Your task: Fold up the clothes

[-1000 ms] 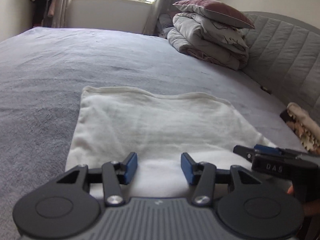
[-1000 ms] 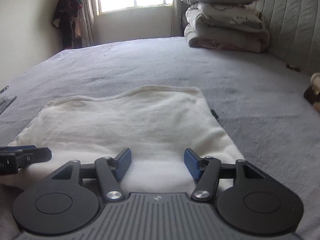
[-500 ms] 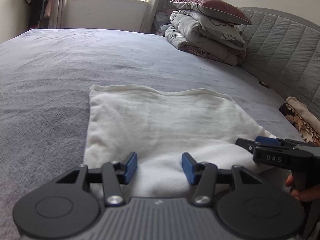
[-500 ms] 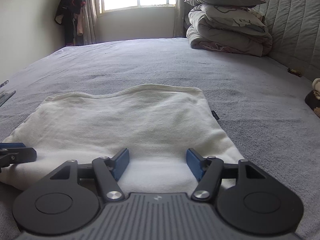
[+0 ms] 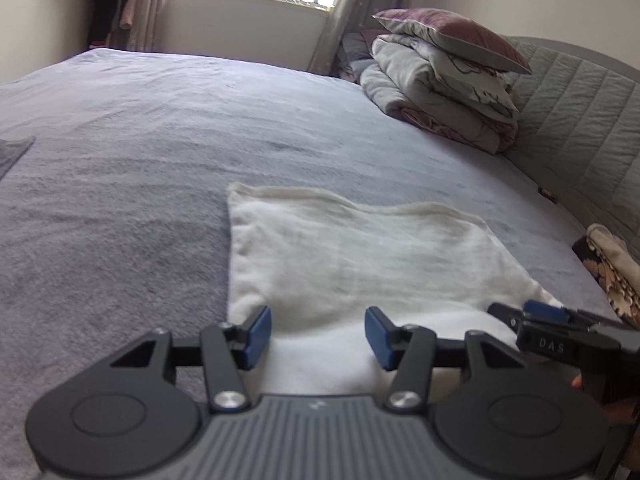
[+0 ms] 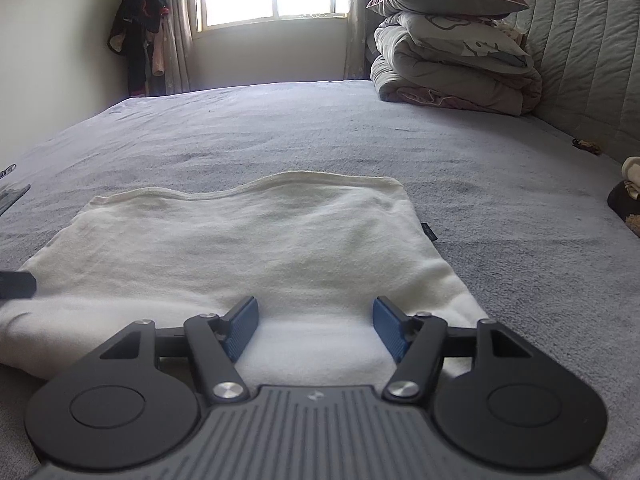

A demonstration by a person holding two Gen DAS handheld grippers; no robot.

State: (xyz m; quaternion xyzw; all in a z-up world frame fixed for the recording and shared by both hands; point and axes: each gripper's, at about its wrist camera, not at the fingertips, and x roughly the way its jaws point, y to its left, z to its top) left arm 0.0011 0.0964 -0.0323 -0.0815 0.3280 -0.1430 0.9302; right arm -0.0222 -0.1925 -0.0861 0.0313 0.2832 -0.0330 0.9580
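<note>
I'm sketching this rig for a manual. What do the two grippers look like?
Both match: the left gripper and right gripper have black linkage arms with silver pivot screws, round black discs, a ribbed grey body and blue ridged finger pads. White "DAS" lettering marks the right gripper's side.

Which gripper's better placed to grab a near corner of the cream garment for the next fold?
Left. The left gripper is open right at the cream garment's near-left corner; the right gripper, also open, sits further inboard of its corner.
</note>
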